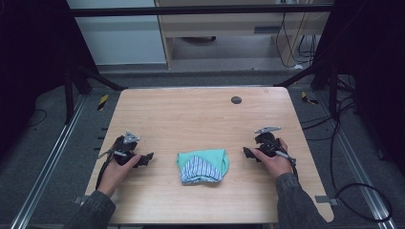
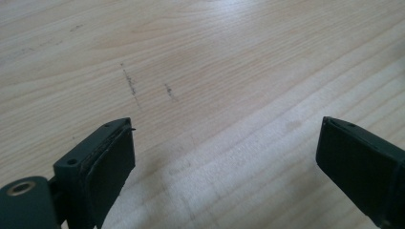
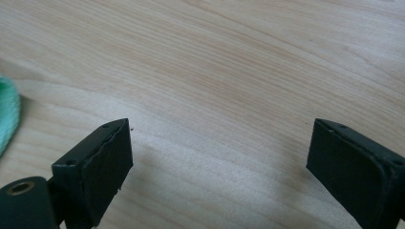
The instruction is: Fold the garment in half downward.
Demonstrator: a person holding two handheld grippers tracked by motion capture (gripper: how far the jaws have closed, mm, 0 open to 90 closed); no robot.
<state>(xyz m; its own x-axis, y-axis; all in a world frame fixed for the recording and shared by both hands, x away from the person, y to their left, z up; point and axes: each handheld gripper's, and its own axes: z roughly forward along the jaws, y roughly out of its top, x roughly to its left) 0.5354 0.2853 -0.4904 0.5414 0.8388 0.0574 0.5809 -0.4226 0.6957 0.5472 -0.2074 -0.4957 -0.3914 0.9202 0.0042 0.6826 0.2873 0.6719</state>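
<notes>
We rest both grippers — left [image 1: 149, 158], right [image 1: 246, 152] — wide apart and empty, either side of the cloth [image 1: 203, 165], probably clearing it.

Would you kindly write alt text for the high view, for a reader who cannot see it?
A folded green cloth with a striped patch lies on a wooden table between two hands, each resting a hand-held gripper, left and right, beside it, jaws open, not touching it.
</notes>
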